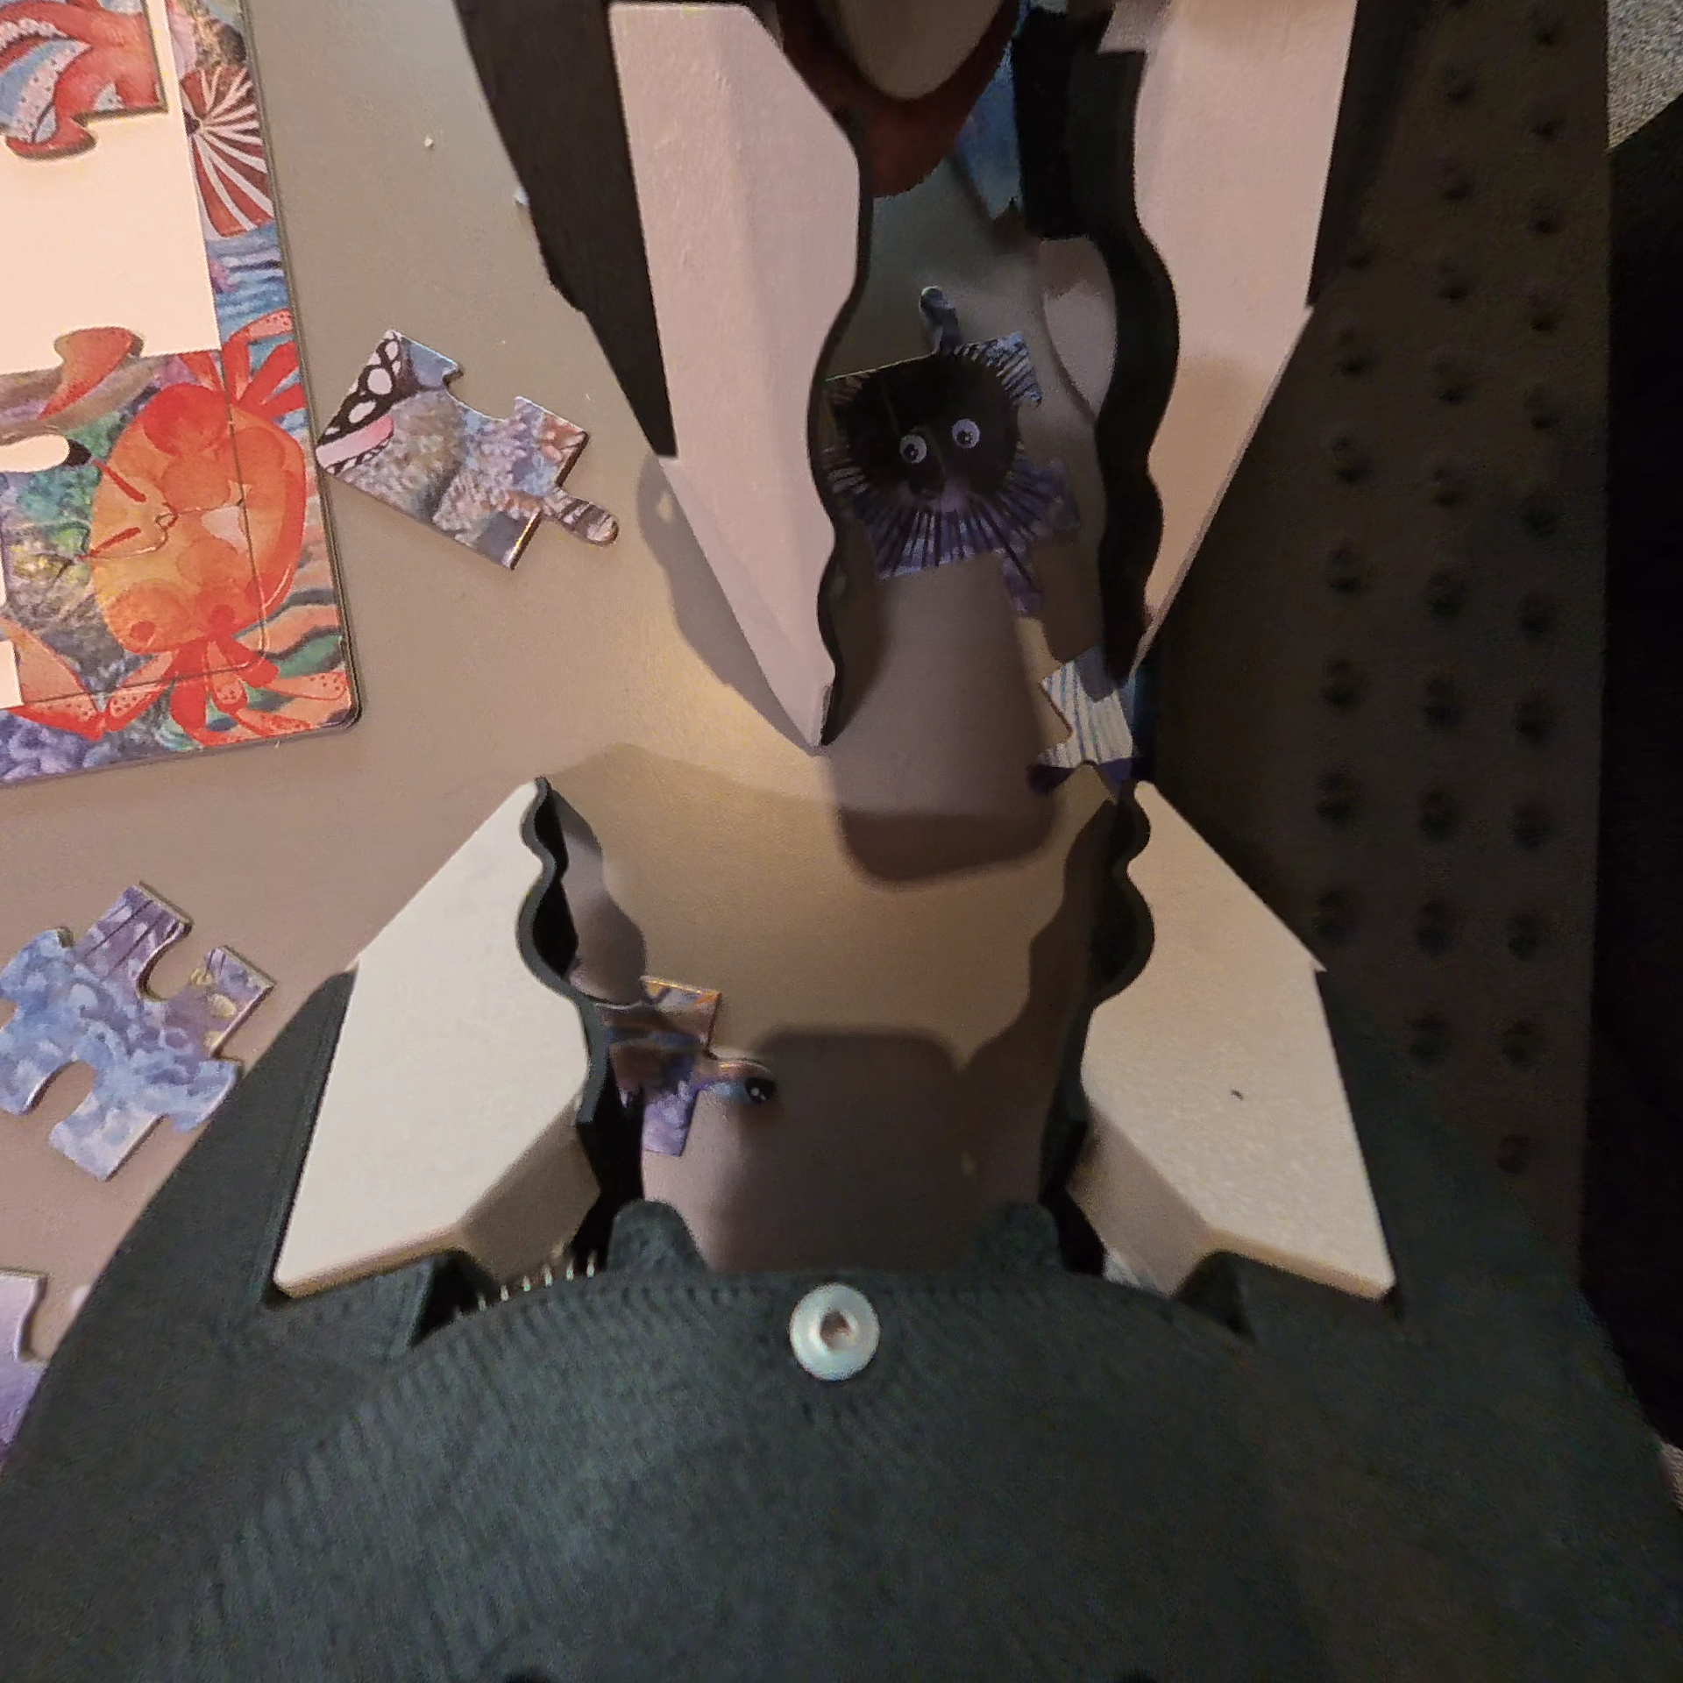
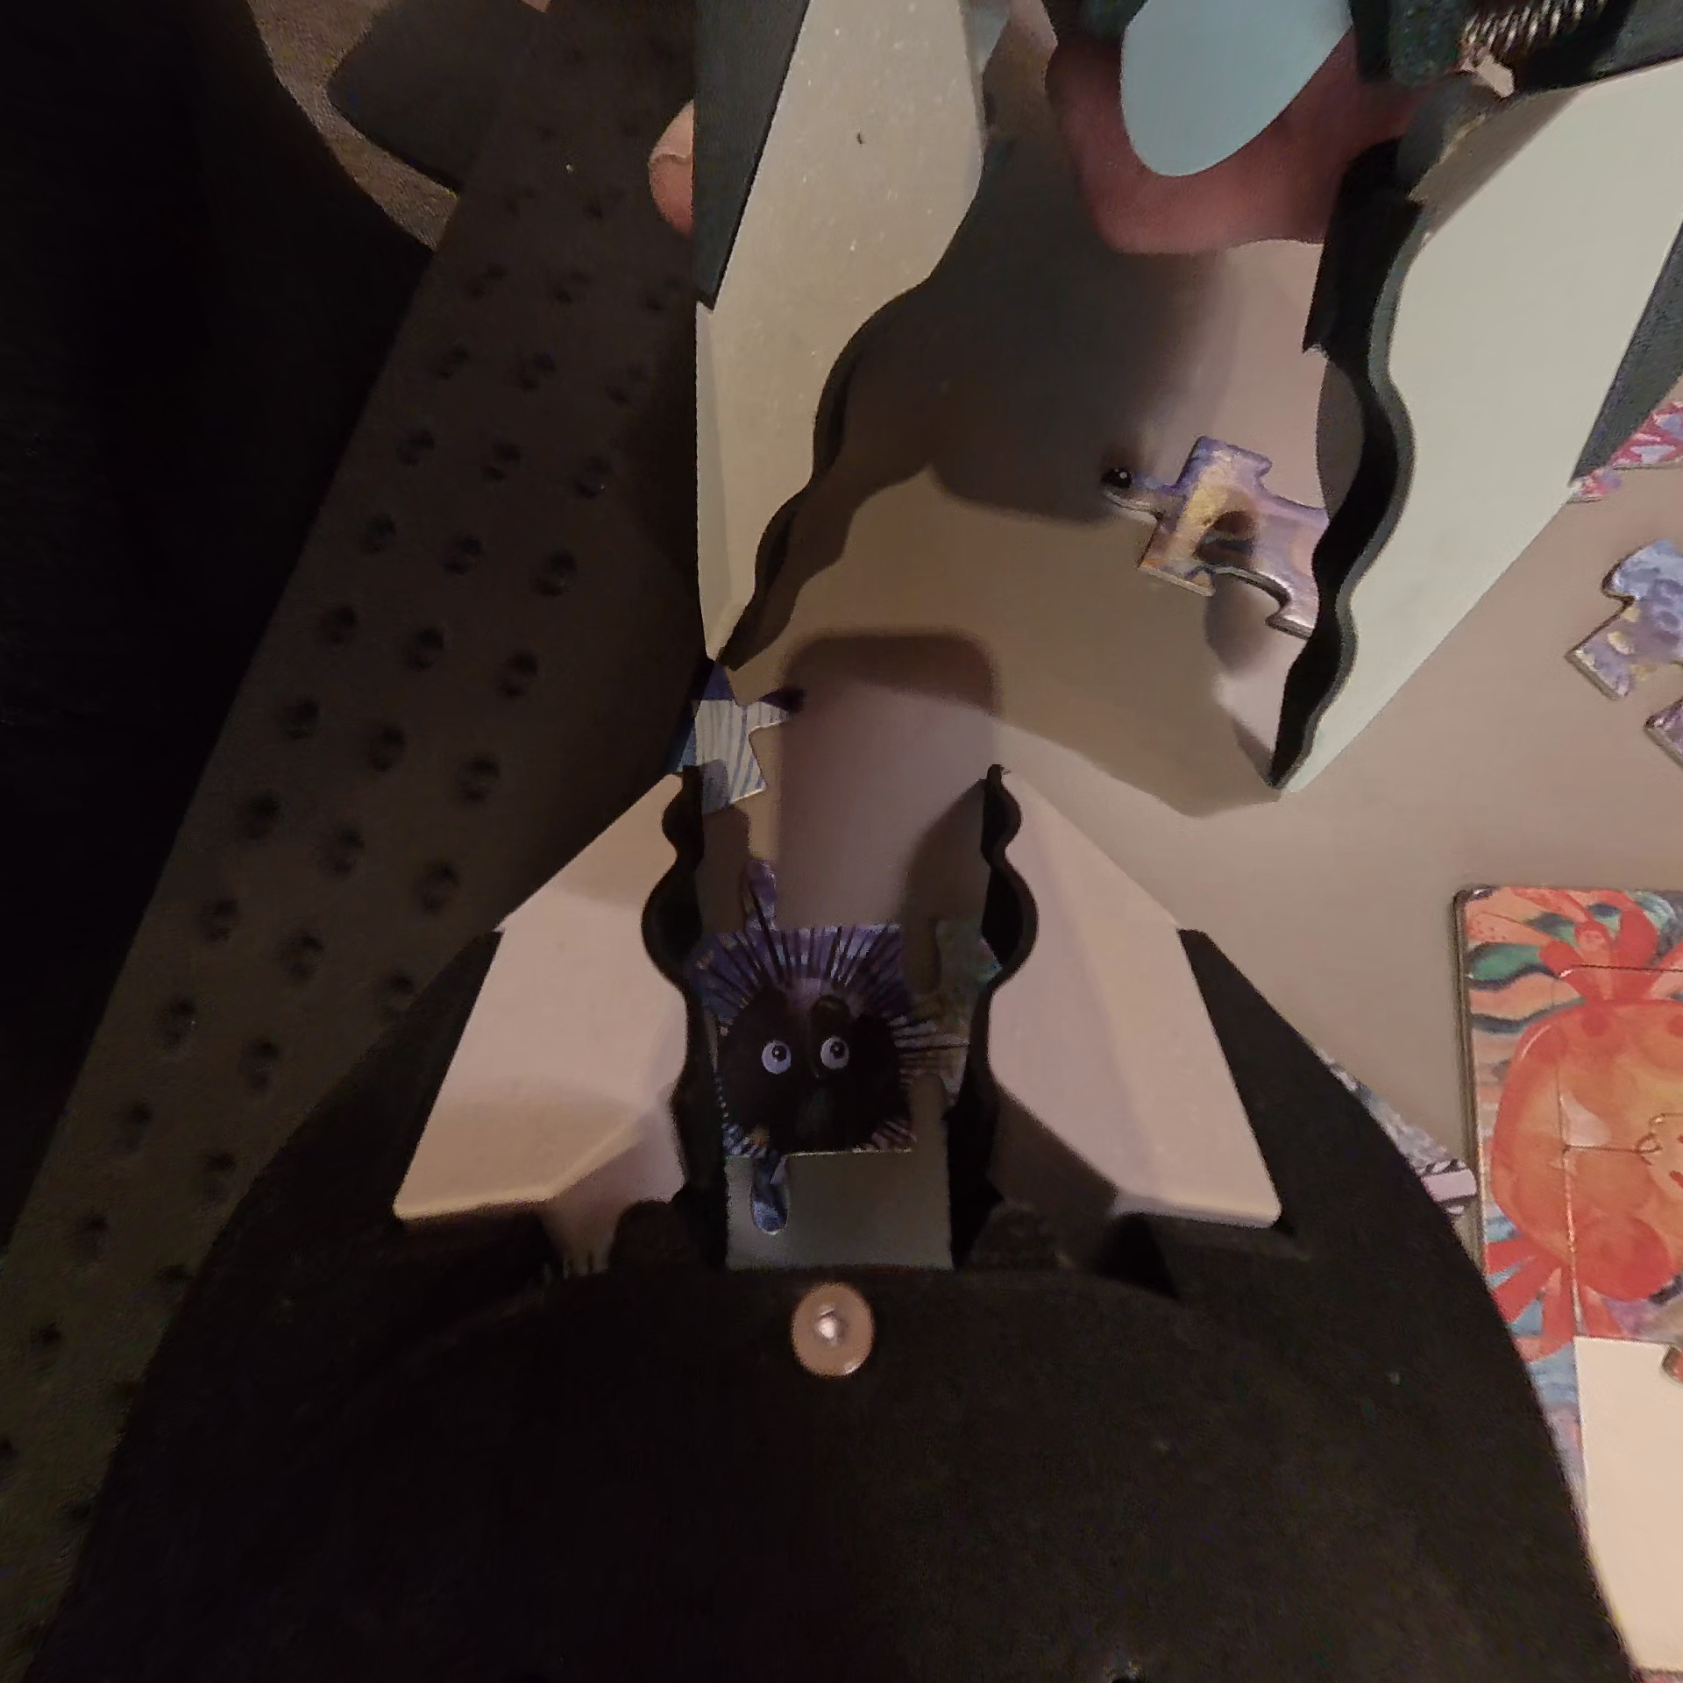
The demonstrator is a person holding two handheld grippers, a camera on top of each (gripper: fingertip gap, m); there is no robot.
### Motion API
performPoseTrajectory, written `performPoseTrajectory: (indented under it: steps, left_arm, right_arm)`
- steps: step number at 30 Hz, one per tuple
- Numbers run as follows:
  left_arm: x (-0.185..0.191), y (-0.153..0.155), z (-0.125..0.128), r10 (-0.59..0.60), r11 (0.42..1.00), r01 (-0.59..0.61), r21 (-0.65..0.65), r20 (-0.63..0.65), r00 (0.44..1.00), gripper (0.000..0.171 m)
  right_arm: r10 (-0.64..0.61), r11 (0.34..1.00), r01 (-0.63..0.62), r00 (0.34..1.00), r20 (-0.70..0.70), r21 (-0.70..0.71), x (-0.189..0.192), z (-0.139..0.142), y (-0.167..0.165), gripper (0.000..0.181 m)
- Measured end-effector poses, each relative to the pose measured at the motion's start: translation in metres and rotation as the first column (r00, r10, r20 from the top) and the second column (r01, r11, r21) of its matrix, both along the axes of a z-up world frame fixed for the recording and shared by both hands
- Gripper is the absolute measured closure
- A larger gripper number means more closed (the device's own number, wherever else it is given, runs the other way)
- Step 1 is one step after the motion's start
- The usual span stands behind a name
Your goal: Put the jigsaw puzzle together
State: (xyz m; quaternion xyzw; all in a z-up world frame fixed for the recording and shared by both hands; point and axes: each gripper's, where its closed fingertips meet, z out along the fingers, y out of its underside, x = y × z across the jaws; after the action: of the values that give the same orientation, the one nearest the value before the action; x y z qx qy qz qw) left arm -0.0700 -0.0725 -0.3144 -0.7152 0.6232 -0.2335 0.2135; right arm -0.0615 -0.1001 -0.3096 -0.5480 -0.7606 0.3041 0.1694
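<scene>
Facing tip to tip over the counter (image 1: 455, 228), left claw (image 1: 833, 801) spread wide, empty. Right claw (image 2: 838, 783) narrower, straddling urchin piece (image 2: 810, 1047), contact unclear.

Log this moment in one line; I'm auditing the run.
left gripper: open | right gripper: astride urchin piece, grip unclear | board: partly filled
</scene>
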Motion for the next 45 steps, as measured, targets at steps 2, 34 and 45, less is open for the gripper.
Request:
performPoseTrajectory:
  steps: [2, 34, 45]
  left_arm:
    - [0.000, -0.002, 0.001, 0.009, 1.000, -0.009, -0.007, 0.004, 1.000, 0.058]
    - [-0.017, -0.021, 0.011, 0.133, 0.990, -0.135, 0.036, 0.049, 0.990, 0.080]
    - [-0.018, -0.028, 0.013, 0.158, 0.986, -0.160, 0.046, 0.050, 0.986, 0.082]
  right_arm:
    - [-0.001, 0.999, 0.001, 1.000, -0.008, 0.043, -0.002, -0.001, 0.000, 0.123]
    - [0.049, 0.994, -0.052, 0.998, 0.035, 0.091, 0.011, 0.005, -0.001, 0.113]
    - [-0.068, 0.985, 0.070, 0.997, -0.021, 0.161, 0.001, 0.000, 0.030, 0.157]
